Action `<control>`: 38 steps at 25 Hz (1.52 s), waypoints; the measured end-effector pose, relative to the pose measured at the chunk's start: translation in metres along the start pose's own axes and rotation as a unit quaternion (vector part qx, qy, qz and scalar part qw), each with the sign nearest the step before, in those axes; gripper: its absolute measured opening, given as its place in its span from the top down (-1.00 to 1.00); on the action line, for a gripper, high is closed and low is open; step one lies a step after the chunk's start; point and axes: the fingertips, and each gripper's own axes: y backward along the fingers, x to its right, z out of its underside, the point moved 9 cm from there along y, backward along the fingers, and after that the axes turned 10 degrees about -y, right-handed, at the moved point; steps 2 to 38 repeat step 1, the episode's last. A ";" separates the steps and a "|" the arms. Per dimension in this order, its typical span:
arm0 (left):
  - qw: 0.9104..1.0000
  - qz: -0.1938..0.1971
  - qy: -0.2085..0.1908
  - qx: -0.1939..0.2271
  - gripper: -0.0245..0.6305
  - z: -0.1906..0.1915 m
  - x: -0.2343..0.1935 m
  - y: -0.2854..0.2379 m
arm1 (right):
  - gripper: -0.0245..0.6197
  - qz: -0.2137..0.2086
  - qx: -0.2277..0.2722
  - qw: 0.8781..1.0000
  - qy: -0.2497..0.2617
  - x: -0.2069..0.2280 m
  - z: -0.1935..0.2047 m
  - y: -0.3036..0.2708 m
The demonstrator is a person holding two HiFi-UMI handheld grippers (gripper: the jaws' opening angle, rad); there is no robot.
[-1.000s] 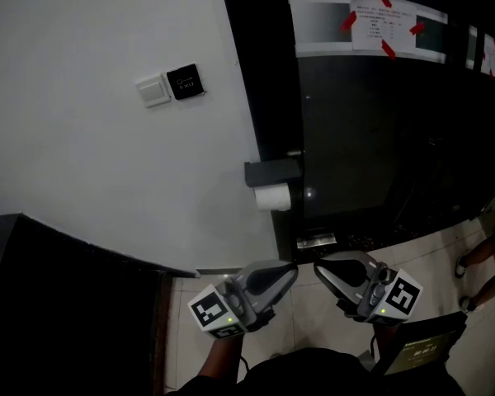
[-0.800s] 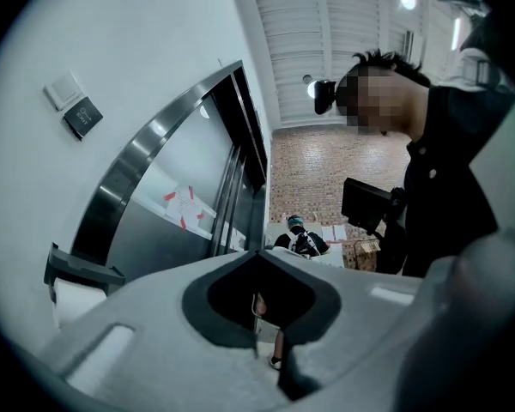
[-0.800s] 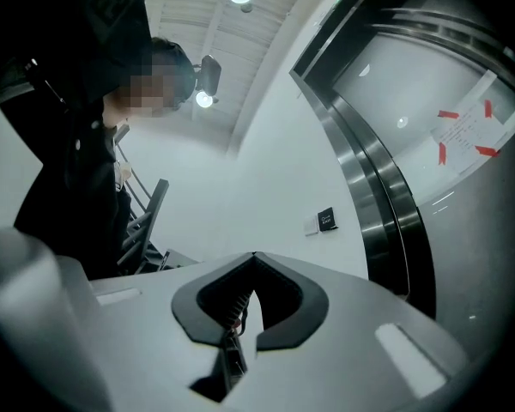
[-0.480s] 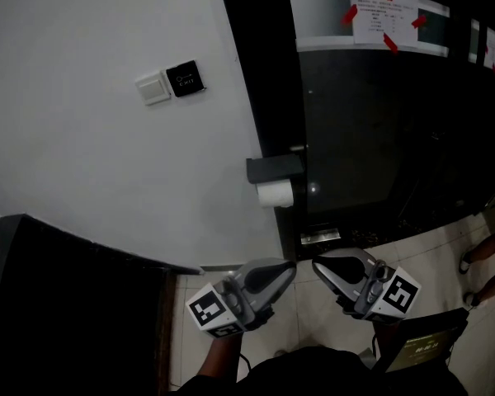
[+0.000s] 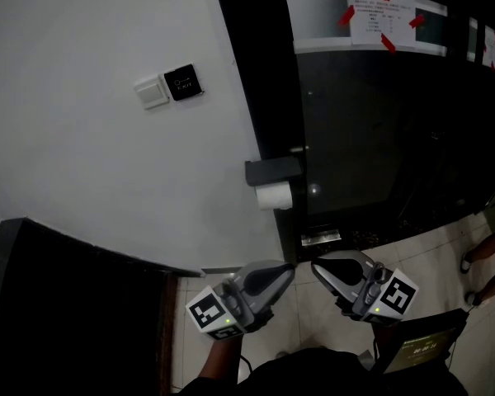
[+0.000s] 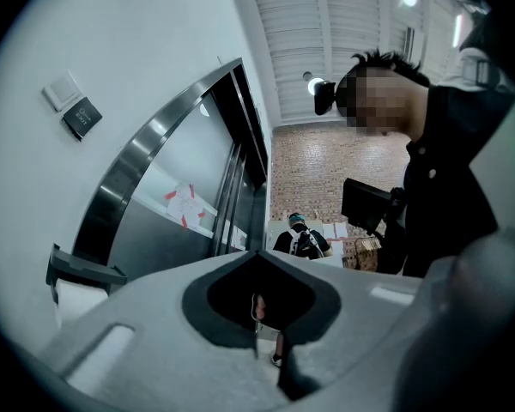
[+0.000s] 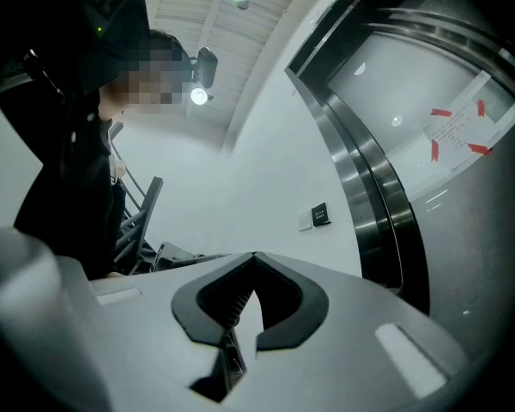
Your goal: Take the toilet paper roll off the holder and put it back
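Roll (image 5: 273, 196) sits on holder (image 5: 272, 172), well apart from fingers (image 5: 268, 277).

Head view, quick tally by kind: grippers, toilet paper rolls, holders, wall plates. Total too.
Grippers: 2 (left gripper, right gripper)
Toilet paper roll: 1
Holder: 1
Wall plates: 2 (white wall plate, black wall plate)
Total: 6

You're standing in what looks like an office entrance lobby: a white wall (image 5: 91, 180) with an exit button (image 5: 184, 82), a dark glass door (image 5: 371, 147) (a notice (image 5: 381, 19) taped on), tiled floor (image 5: 433, 250)
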 end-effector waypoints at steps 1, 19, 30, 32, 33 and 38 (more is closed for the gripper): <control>1.000 -0.001 0.000 -0.001 0.92 0.000 0.001 0.000 | 0.92 0.000 0.000 1.000 -0.001 0.000 0.000 0.000; 1.000 -0.001 0.000 -0.001 0.92 0.000 0.001 0.000 | 0.92 0.000 0.000 1.000 -0.001 0.000 0.000 0.000; 1.000 -0.001 0.000 -0.001 0.92 0.000 0.001 0.000 | 0.92 0.000 0.000 1.000 -0.001 0.000 0.000 0.000; 1.000 -0.001 0.000 -0.001 0.92 0.000 0.001 0.000 | 0.92 0.000 0.000 1.000 -0.001 0.000 0.000 0.000; 1.000 -0.001 0.000 -0.001 0.92 0.000 0.001 0.000 | 0.92 0.000 0.000 1.000 -0.001 0.000 0.000 0.000; 1.000 -0.001 0.000 -0.001 0.92 0.000 0.001 0.000 | 0.92 0.000 0.000 1.000 -0.001 0.000 0.000 0.000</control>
